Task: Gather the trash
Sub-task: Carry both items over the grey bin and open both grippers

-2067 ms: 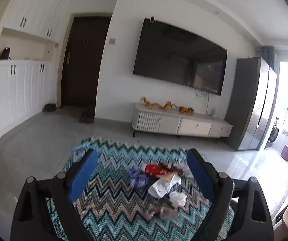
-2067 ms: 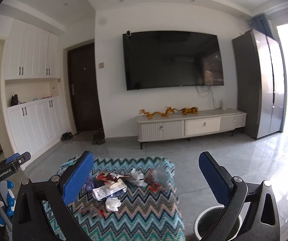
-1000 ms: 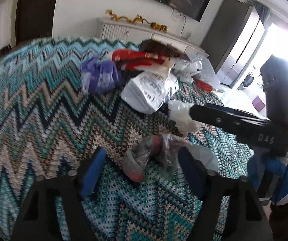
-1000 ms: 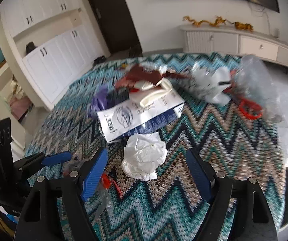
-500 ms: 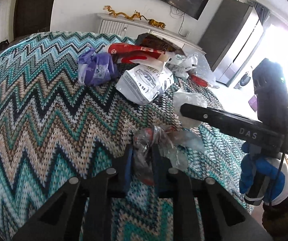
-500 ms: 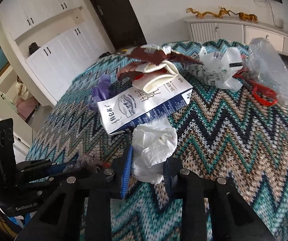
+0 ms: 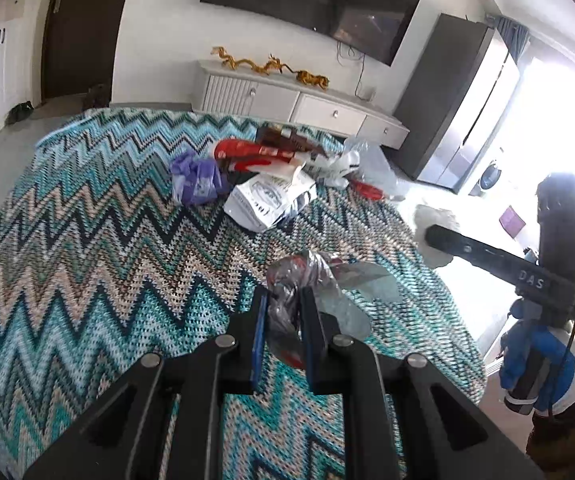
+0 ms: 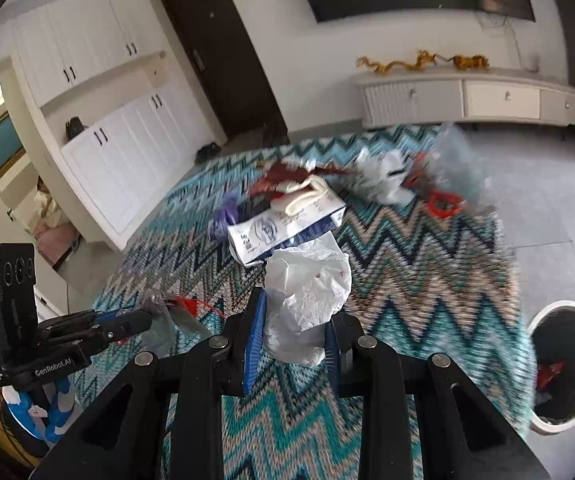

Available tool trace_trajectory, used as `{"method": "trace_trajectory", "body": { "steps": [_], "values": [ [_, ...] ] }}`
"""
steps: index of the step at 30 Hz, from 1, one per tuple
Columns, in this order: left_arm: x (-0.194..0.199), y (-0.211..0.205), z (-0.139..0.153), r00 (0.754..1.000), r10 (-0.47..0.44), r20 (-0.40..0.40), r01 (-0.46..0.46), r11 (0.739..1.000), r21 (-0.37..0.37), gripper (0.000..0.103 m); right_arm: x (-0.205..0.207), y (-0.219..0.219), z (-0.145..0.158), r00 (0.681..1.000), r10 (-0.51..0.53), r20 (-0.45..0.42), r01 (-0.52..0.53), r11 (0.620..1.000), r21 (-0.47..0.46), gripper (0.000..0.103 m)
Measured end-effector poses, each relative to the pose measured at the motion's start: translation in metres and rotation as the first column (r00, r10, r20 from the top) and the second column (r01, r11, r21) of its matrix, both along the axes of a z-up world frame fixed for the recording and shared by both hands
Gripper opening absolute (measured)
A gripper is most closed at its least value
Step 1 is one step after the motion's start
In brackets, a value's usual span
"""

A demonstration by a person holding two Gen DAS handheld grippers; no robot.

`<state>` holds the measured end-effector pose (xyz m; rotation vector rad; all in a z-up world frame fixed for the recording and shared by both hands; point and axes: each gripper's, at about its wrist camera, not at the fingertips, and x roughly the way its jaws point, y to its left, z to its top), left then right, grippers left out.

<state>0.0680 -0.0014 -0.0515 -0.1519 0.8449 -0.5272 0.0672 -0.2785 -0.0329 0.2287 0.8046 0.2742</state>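
Observation:
My left gripper [image 7: 283,300] is shut on a crumpled clear plastic wrapper [image 7: 311,276] with red print, lifted just above the zigzag cloth [image 7: 87,240]. My right gripper [image 8: 293,312] is shut on a crumpled white tissue [image 8: 307,280], held above the cloth; the tissue also shows in the left wrist view [image 7: 435,220]. More trash lies in a pile: a white and blue carton [image 8: 283,228], a purple wrapper [image 7: 195,180], a red packet [image 7: 255,152], a clear bag [image 8: 459,160]. A round white bin [image 8: 563,364] stands on the floor at the right.
The cloth-covered table sits before a white TV cabinet [image 7: 295,100] and a wall TV [image 7: 311,4]. A dark fridge [image 7: 459,104] stands at the right. White cupboards [image 8: 119,132] and a dark door [image 8: 219,44] are at the left.
Both grippers closed on their items, the left on the plastic wrapper and the right on the white tissue, and have since lifted them off the cloth. The right one swung towards the bin side.

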Motion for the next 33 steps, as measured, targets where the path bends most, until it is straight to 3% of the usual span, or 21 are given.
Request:
{"method": "trace_trajectory", "body": {
  "steps": [7,14,22,33],
  "values": [
    [-0.020,-0.018,0.036,0.999,-0.003,0.048,0.003,1.000,-0.001,0.015,-0.043,-0.024,0.033,0.996,-0.030,0.090,0.030,1.000,-0.006,0.027],
    [-0.024,-0.092,0.070,0.985,-0.125,0.120,0.116,0.990,0.083,0.015,-0.075,-0.084,0.040,0.981,-0.131,0.143,0.128,0.991,0.024,0.027],
    [-0.004,-0.205,0.072,0.949,-0.290,0.120,0.267,0.947,0.176,0.015,-0.098,-0.182,0.013,0.942,-0.320,0.104,0.313,0.947,0.071,0.027],
    [0.034,-0.350,0.029,0.909,-0.417,0.025,0.403,0.892,0.205,0.015,-0.092,-0.281,-0.057,0.871,-0.491,-0.027,0.492,0.869,0.054,0.030]
  ]
}}
